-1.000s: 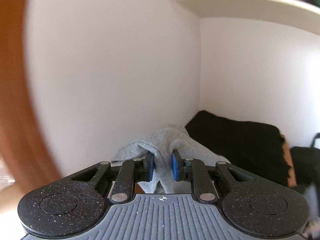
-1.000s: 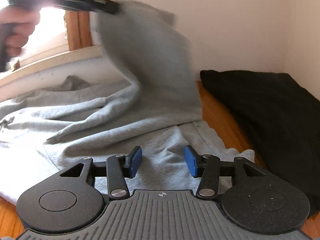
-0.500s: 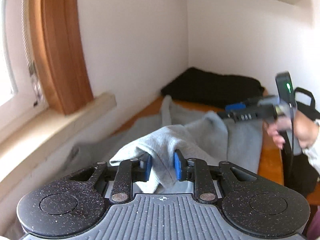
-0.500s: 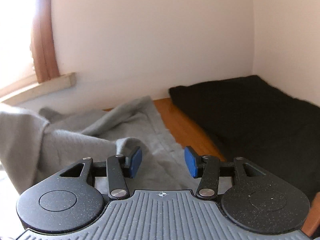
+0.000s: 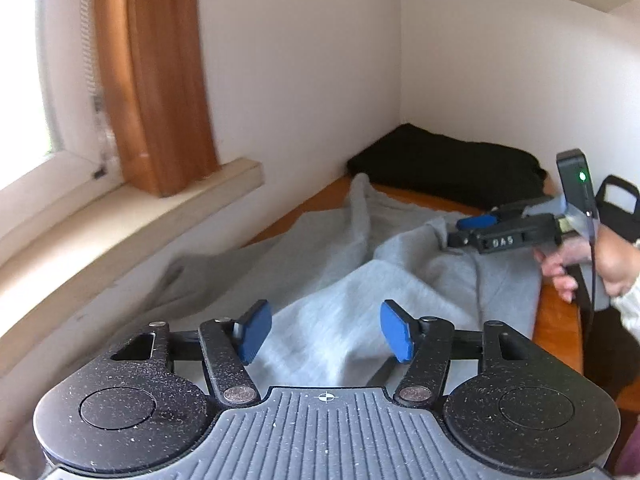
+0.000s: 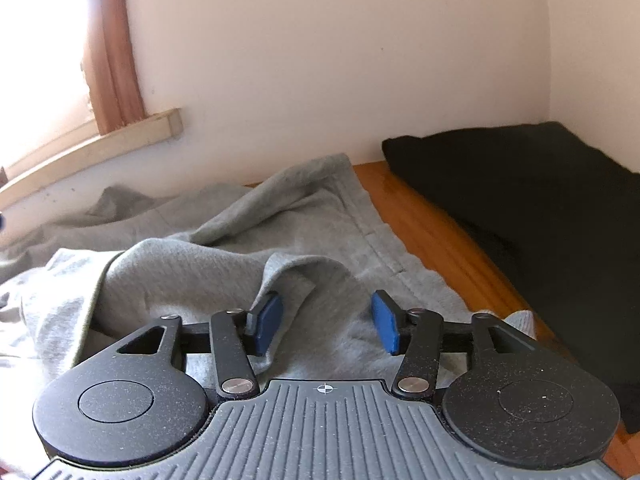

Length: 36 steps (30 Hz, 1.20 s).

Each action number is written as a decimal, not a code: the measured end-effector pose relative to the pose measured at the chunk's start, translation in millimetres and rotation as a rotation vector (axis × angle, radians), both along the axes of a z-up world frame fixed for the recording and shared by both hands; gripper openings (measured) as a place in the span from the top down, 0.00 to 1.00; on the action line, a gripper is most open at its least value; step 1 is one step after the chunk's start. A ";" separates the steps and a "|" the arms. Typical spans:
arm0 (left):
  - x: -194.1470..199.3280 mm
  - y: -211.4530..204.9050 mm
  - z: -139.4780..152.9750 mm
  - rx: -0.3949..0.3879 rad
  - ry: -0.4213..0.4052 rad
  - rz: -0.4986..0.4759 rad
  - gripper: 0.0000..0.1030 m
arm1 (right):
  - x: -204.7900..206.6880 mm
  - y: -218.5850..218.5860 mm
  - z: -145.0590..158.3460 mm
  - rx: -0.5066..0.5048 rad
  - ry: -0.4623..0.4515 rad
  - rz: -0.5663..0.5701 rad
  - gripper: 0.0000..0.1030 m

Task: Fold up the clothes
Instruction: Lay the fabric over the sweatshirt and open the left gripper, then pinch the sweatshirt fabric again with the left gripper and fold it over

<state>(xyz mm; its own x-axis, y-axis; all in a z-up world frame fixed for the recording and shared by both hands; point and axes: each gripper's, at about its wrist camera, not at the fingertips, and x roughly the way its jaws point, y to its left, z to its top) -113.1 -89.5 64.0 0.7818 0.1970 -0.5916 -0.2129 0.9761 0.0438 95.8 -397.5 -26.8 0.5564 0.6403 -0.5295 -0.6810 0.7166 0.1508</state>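
Left gripper [image 5: 324,330], jaws just sprung apart, hovers over a released fold of the grey garment [image 5: 340,280] spread on the wooden table [image 5: 556,320]; only its camera catches the right gripper [image 5: 460,232], lettered "DAS", and the hand [image 5: 592,264] holding it; right-wrist view shows those blue pads [image 6: 268,320] spread over grey cloth, beside a black garment [image 6: 520,200].

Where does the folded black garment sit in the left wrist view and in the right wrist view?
Left wrist: black garment, right of centre, in the far wall corner.
Right wrist: black garment, right side, running toward the corner.
Shared landmark: grey sweatshirt beside it.
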 end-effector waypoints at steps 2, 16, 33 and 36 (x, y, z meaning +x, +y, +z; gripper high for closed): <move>20.1 -1.6 -6.2 -0.017 0.007 -0.010 0.34 | -1.3 2.2 0.8 -0.013 -0.008 0.004 0.47; 60.8 12.5 -43.0 -0.122 0.045 -0.021 0.96 | -5.0 6.3 0.4 -0.034 -0.028 0.014 0.45; -103.1 -23.2 -7.3 -0.088 0.032 0.017 0.95 | 7.2 -24.3 -2.6 0.180 0.069 -0.035 0.46; -109.4 -26.0 -11.7 -0.092 0.056 0.019 0.89 | 7.0 -24.8 -2.6 0.182 0.067 -0.043 0.46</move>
